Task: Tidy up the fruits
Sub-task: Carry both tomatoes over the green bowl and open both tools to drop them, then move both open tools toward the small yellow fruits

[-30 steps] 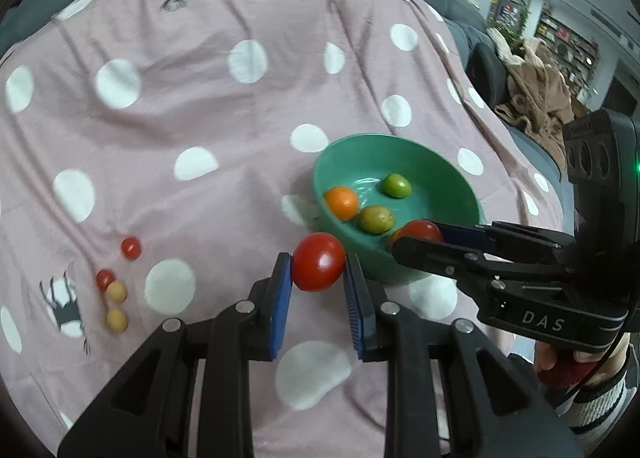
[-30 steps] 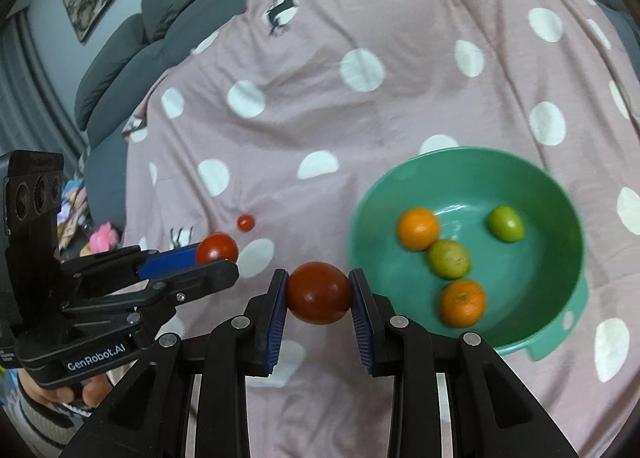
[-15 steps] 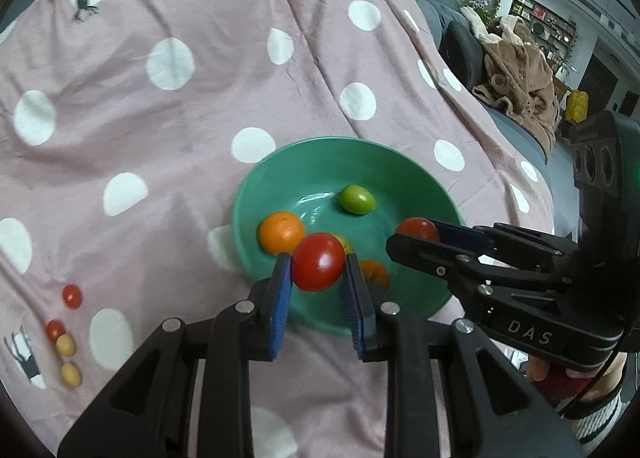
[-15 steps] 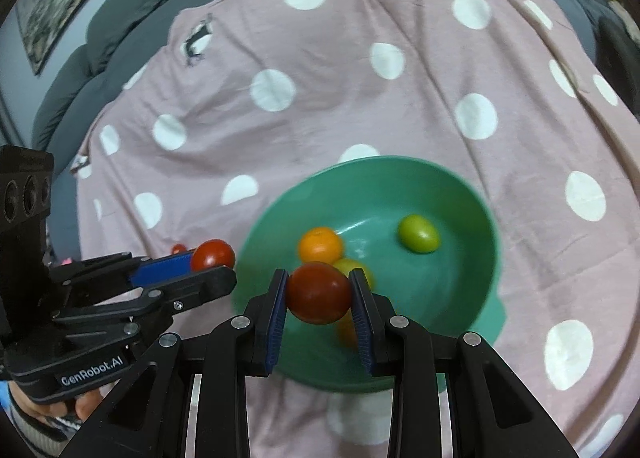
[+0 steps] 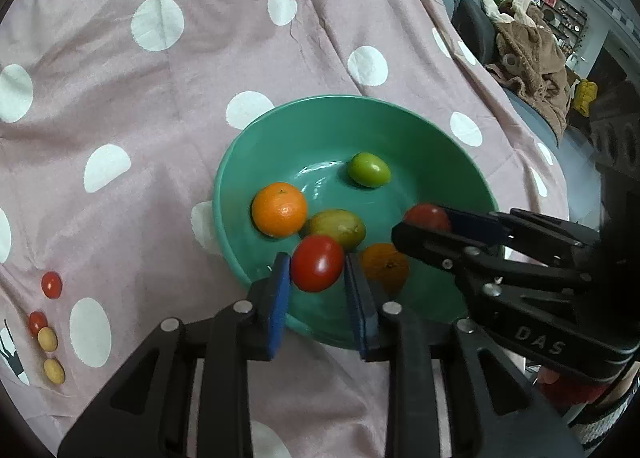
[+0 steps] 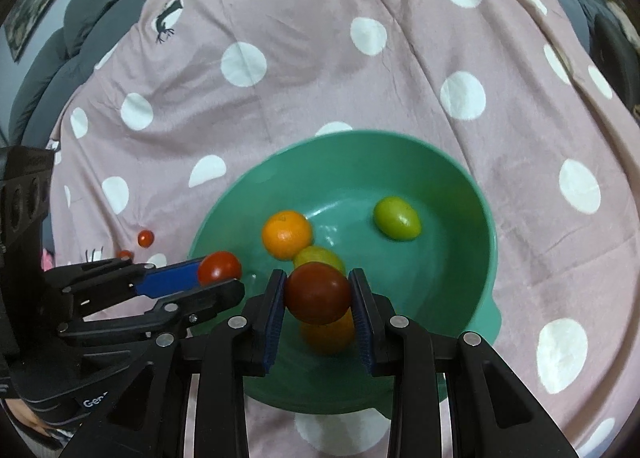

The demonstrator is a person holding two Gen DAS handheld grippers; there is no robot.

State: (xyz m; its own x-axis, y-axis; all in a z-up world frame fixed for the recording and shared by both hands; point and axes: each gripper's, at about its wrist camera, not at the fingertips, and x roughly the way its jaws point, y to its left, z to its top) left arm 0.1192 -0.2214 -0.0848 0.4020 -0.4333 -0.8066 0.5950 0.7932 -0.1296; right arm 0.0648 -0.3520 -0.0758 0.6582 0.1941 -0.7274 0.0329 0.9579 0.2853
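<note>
1. The left tongs (image 5: 317, 290), black plastic with blue pads, have a smooth glossy red tomato (image 5: 317, 262) between the pads; the jaws are opening, and a thin gap shows at the right pad.
2. The right tongs (image 6: 318, 312) pinch a darker red tomato (image 6: 319, 293) firmly between ribbed blue pads.
3. Both tomatoes hang over the near rim of a round green bowl (image 5: 452, 145), smooth and shiny.
4. Inside lie two dimpled oranges (image 5: 279, 209), a dull olive-green fruit (image 5: 340, 226) touching one, and a bright green fruit (image 5: 368, 169) apart near the far wall.
5. The bowl sits on a wrinkled pink cloth (image 5: 200, 77) with white dots; beyond the bowl the cloth lies open.
6. Small red and yellow cherry tomatoes (image 5: 48, 332) lie near the cloth's left edge.
</note>
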